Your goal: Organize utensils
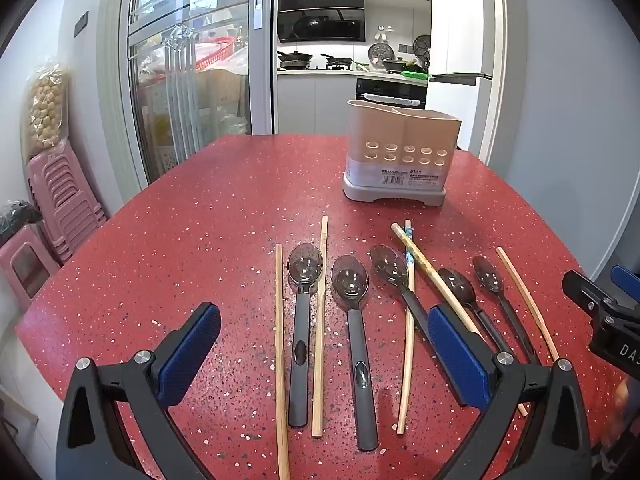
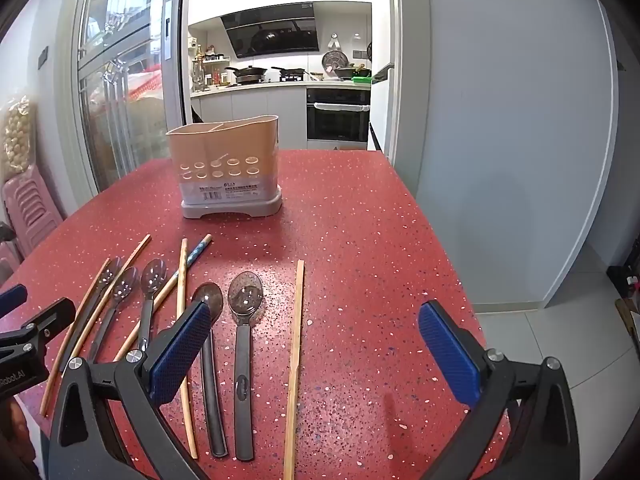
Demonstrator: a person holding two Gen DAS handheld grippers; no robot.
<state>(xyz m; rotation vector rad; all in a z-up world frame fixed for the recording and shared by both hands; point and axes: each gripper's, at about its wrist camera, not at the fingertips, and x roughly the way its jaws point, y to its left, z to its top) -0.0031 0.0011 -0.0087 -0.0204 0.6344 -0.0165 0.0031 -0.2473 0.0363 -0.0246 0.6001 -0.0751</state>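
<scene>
Several dark spoons point(image 1: 352, 320) and several wooden chopsticks point(image 1: 279, 352) lie in a row on the red speckled table point(image 1: 180, 240). A beige utensil holder point(image 1: 400, 152) on a grey base stands behind them; it also shows in the right wrist view point(image 2: 228, 168). My left gripper point(image 1: 324, 344) is open and empty, above the spoons on the left of the row. My right gripper point(image 2: 316, 348) is open and empty, above the rightmost spoon point(image 2: 245, 332) and chopstick point(image 2: 295, 364). One chopstick has a blue patterned end point(image 1: 409, 248).
Stacked pink stools point(image 1: 60, 208) stand left of the table. The table's right edge point(image 2: 460, 280) drops to a tiled floor. A glass door and a kitchen lie behind. The right gripper shows at the edge of the left wrist view point(image 1: 604, 312).
</scene>
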